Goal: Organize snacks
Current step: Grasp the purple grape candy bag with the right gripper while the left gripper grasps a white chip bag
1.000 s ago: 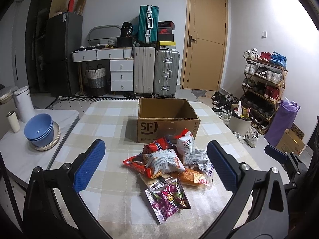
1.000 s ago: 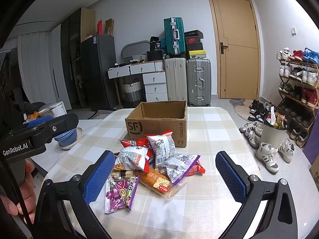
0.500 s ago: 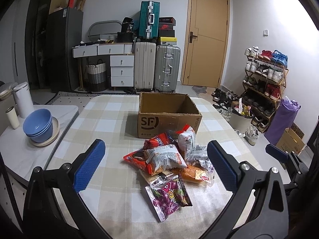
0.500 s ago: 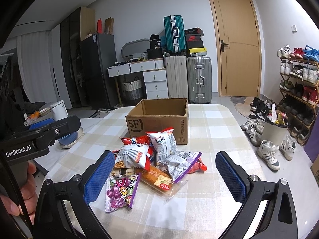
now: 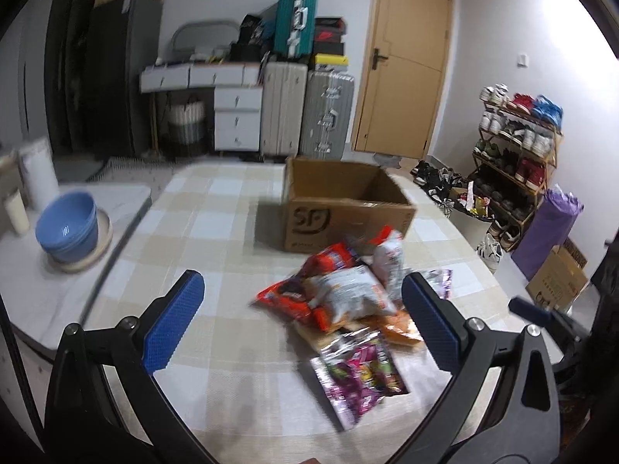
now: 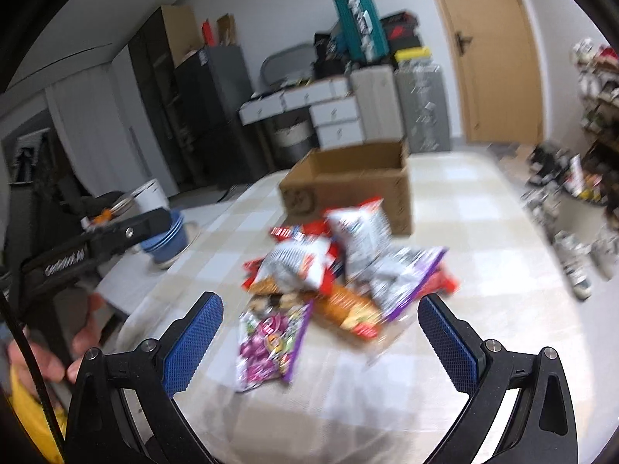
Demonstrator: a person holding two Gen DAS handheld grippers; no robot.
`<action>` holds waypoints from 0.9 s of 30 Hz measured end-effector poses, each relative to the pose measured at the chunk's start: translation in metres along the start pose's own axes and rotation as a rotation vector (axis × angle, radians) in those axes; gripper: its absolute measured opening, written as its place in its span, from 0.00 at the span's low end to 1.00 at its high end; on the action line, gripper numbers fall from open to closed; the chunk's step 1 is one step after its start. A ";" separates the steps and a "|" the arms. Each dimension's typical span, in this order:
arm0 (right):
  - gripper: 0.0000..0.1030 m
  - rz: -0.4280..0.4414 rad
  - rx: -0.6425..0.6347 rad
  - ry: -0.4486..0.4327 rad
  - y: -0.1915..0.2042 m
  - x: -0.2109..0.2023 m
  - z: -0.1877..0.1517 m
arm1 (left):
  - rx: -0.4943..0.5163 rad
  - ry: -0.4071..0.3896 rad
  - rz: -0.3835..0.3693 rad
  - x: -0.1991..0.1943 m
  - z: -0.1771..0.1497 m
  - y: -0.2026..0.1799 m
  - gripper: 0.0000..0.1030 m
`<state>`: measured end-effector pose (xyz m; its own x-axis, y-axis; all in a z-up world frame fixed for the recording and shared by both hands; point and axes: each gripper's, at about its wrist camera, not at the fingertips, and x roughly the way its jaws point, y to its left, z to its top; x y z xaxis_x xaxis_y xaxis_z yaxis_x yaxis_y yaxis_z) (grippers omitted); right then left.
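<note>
The right gripper (image 6: 321, 340) hangs with its blue pads spread wide and nothing between them, and the purple candy packet (image 6: 271, 342) lies flat on the checked tablecloth (image 6: 483, 239) right in the gap, at about 12 o'clock and near. The packet's long axis runs from roughly 7 to 1 o'clock in the right wrist view, slanted across the line between the pads, so a slight wrist turn looks needed before closing. The left gripper (image 5: 301, 321) is just as wide and empty, but the snack pile (image 5: 340, 294) sits off toward its 1 o'clock, closer to its right pad, so the right hand seems the better placed. The open cardboard box (image 5: 348, 208) stands beyond the pile at 12 o'clock, its mouth upward. Stacked blue bowls (image 5: 67, 228) rest on a side table at 10 o'clock; suitcases (image 5: 305, 110), a door (image 5: 406, 62) and a shoe rack (image 5: 518, 147) line the room behind. Both views are blurred.
</note>
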<state>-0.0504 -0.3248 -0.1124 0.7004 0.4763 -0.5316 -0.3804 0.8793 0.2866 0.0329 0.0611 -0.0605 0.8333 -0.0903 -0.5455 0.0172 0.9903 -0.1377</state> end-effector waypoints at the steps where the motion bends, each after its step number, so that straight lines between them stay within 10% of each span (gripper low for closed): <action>1: 1.00 0.027 -0.005 0.030 0.002 0.010 -0.003 | -0.016 0.017 0.000 0.006 0.000 0.007 0.99; 17: 0.98 0.091 -0.083 0.319 0.039 0.126 -0.029 | -0.137 0.258 0.009 0.111 -0.044 0.068 0.99; 27: 0.57 0.049 -0.209 0.364 0.068 0.146 -0.040 | -0.165 0.287 0.014 0.123 -0.045 0.076 0.99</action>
<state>0.0017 -0.1954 -0.2020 0.4337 0.4533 -0.7787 -0.5486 0.8184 0.1709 0.1121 0.1207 -0.1752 0.6425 -0.1262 -0.7558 -0.1024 0.9634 -0.2478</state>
